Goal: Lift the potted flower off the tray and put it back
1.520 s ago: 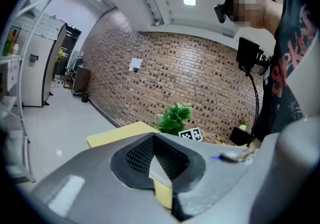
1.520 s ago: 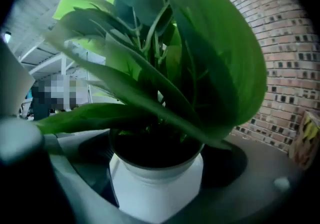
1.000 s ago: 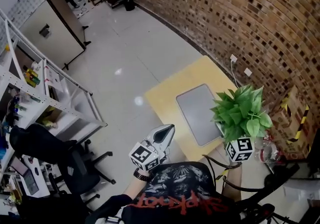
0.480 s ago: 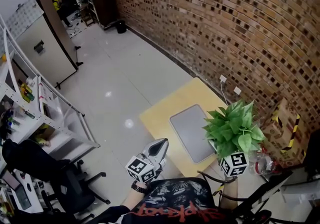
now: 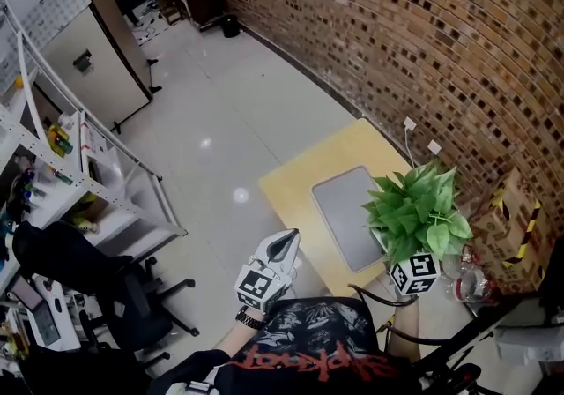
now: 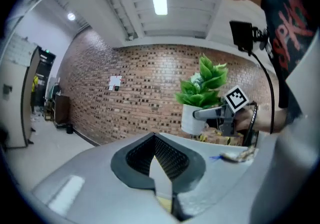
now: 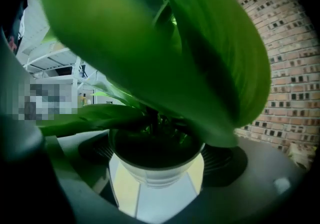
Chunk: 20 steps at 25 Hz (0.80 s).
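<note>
Left gripper (image 5: 284,248): jaws pressed together, empty, held off the table's (image 5: 295,180) near edge, barely shifted from a second ago. Right gripper (image 7: 156,170) still pinches the white pot (image 6: 191,120). The plant (image 5: 414,210) hangs in the air by the tray's (image 5: 345,208) right edge. Only the left gripper view shows the whole pot. From above, the leaves hide it.

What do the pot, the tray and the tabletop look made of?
White round pot: glazed ceramic or plastic, hard to tell which; smooth, faintly glossy wall with ribs under the rim.
Grey rectangular tray: plastic or coated metal, matt; even grey, rounded corners.
Pale yellow tabletop: probably wood laminate; flat uniform colour, no grain visible.
</note>
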Available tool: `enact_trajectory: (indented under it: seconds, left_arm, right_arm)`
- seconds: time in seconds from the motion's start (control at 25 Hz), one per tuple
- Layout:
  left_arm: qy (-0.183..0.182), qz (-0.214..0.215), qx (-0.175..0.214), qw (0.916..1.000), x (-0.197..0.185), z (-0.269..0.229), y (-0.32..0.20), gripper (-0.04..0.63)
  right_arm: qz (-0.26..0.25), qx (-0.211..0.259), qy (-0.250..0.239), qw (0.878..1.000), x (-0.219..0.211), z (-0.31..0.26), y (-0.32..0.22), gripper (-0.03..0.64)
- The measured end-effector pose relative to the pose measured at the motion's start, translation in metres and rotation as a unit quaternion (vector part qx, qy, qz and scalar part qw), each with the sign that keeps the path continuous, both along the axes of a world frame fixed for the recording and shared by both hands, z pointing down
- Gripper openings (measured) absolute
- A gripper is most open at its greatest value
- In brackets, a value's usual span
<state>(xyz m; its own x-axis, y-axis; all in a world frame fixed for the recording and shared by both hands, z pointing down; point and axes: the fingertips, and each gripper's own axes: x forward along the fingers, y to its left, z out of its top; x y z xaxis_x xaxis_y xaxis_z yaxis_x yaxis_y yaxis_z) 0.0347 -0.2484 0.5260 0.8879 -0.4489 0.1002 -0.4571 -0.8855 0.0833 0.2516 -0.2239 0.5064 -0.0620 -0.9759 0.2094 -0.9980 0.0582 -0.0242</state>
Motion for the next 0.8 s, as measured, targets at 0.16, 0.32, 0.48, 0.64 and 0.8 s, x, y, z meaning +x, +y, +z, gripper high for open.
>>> enact_trajectory:
  seconds: [0.16,0.32,0.48,0.64,0.8]
  left_arm:
    - [-0.014,-0.028,-0.041,0.9986,-0.014,0.019,0.015,0.002]
    - [0.000,-0.053,-0.066,0.9964,-0.029,0.021,0.036,0.002]
    - [-0.026,-0.047,-0.057,0.9969,-0.018,0.024,0.062,0.002]
    - [-0.041,-0.082,-0.066,0.9936,-0.032,0.029,0.079,0.003]
    - [-0.052,-0.120,-0.085,0.9877,-0.041,0.042,0.085,0.003]
  right_arm:
    - [0.006,0.002,-0.015,1.000,0.011,0.068,-0.024,0.529]
    - [0.007,-0.069,0.029,0.997,0.018,0.192,-0.071,0.526]
    - [0.002,-0.153,0.020,0.988,0.026,0.294,-0.106,0.525]
    - [0.010,-0.169,0.000,0.986,0.025,0.330,-0.125,0.525]
    - [-0.005,-0.168,0.001,0.986,0.035,0.335,-0.136,0.537]
